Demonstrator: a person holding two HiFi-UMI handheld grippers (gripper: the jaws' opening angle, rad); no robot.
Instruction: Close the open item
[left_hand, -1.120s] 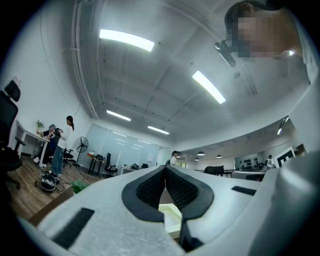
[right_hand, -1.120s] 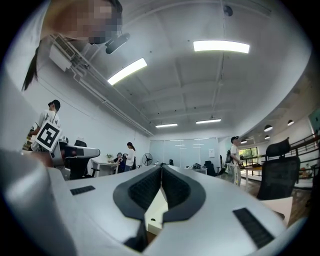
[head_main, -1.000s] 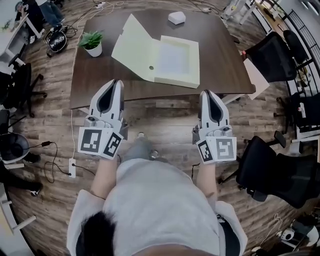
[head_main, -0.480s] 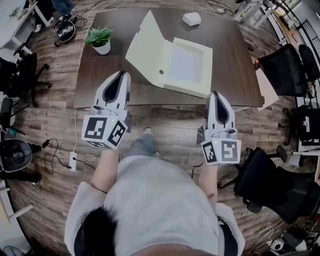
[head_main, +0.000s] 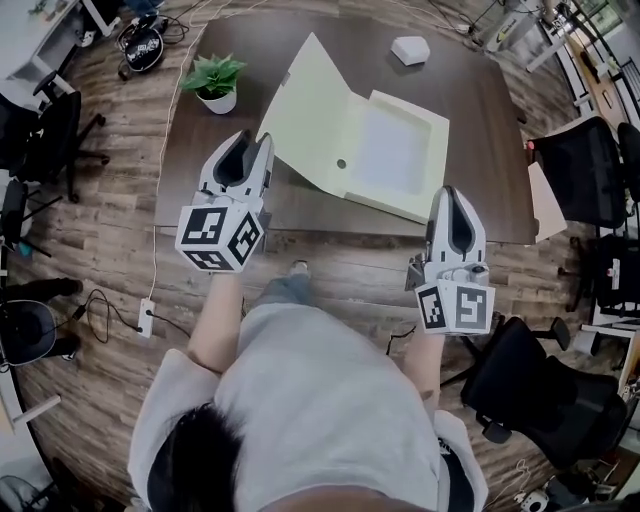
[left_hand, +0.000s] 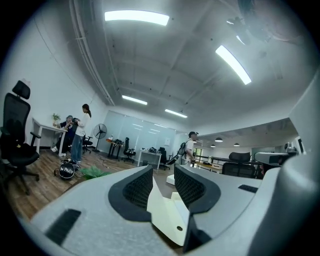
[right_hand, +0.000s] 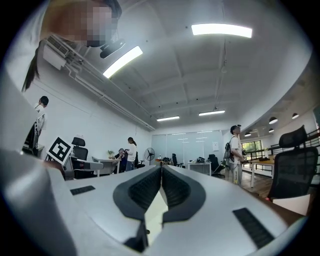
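- A pale cream box folder (head_main: 392, 150) lies open on a dark brown desk (head_main: 485, 110), seen from above over the person's shoulders; it sits mid-desk, with its near side close to the desk's near edge.
- The folder has two parts; on the right a shallow tray (head_main: 430, 205) lies flat, with low walls and a whiter inside; on the left the lid (head_main: 308, 105) stands tilted up from the hinge, its far corner pointing away from the person.
- A small round hole (head_main: 341, 163) shows in the strip between lid and tray.
- The left tongs (head_main: 252, 140) are held level at the near left of the desk, just beside the lid's lower edge; their jaws have just been opening and stand apart; the pads press on nothing, and the cream lid shows through the gap beyond them.
- The right tongs (head_main: 455, 192) are held level at the desk's near edge, near the tray's near right corner; their jaws are clenched together with nothing held.
- A small potted plant (head_main: 218, 80) in a white pot stands at the desk's far left, apart from the folder; a small white object (head_main: 410, 48) lies at the far side.
- Black office chairs (head_main: 585, 160) stand to the right on a wooden floor (head_main: 110, 240).
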